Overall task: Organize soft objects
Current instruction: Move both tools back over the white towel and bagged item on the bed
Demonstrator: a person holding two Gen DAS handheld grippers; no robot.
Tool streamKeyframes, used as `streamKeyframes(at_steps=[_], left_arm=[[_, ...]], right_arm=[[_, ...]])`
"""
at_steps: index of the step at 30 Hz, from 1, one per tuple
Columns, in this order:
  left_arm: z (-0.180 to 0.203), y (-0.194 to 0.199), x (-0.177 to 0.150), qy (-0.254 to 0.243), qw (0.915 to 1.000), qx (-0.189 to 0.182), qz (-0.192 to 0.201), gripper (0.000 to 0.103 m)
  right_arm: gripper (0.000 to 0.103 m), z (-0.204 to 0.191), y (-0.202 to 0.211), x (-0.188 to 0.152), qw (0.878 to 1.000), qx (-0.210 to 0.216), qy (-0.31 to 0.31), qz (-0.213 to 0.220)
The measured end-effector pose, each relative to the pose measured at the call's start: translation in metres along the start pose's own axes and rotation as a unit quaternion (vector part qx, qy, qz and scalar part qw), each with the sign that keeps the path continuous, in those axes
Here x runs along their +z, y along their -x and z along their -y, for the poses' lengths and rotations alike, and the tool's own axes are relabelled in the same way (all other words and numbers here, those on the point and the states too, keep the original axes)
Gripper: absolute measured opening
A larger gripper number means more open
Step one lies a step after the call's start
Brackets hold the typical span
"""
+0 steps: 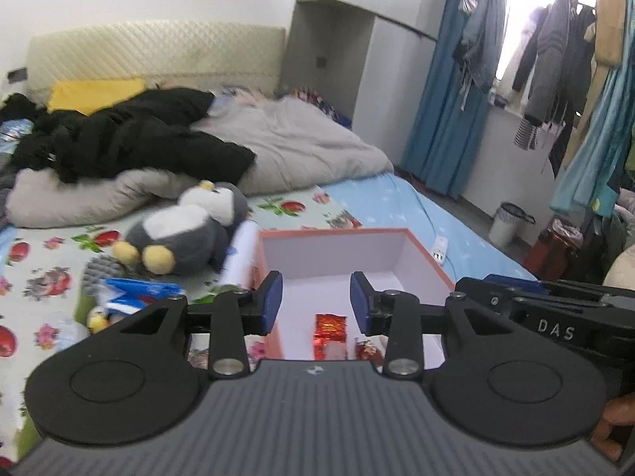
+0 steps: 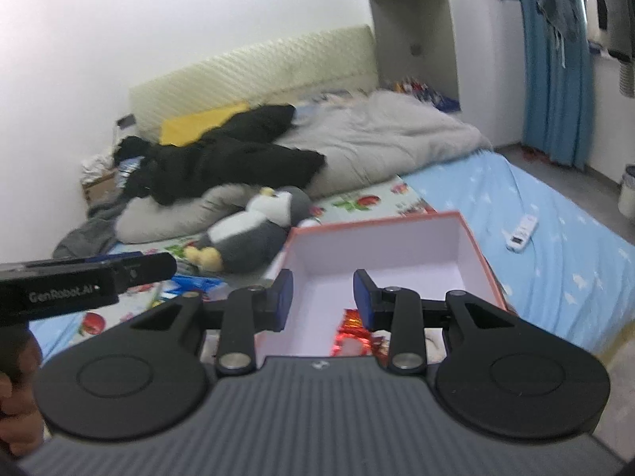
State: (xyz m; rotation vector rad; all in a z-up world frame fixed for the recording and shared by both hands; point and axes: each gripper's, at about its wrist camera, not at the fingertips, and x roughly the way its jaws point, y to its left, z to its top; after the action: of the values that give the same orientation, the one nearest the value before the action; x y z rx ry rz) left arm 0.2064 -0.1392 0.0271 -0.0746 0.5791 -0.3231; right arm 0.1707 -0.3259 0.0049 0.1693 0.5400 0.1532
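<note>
Soft grey-and-white plush penguin with yellow feet (image 1: 186, 230) lies on its side on the fruit-printed bed sheet (image 1: 47, 277), just left of the open pink-rimmed cardboard box with a white inside (image 1: 397, 254). We hold our left gripper (image 1: 316, 302) above the near end of that box, its blue-padded jaws parted with nothing between them. Our right gripper (image 2: 323, 298) hangs over the same box from the other side, jaws likewise apart and empty. Shiny red foil packets (image 1: 330, 333) lie on the box floor below our fingers. Behind the penguin we see a crumpled black garment (image 1: 131, 139) spread over a grey quilt (image 1: 301, 139). A white remote control (image 2: 522, 234) rests on the pale blue sheet (image 2: 555, 269), well apart from the box.
</note>
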Motion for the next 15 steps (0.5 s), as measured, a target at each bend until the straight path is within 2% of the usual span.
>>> streamKeyframes(at_steps=[7,15], left_arm=[[-0.025,0.061,-0.023,0.023,0.9989,0.03,0.026,0.047],[-0.06,0.098,-0.069,0.066,0.9951,0.071,0.019,0.047]], right_arm=[[0.037,-0.034,0.018,-0.014,0.999,0.042,0.016,0.005],[0.037,-0.078,0.011,-0.046,0.994,0.093,0.039,-0.037]])
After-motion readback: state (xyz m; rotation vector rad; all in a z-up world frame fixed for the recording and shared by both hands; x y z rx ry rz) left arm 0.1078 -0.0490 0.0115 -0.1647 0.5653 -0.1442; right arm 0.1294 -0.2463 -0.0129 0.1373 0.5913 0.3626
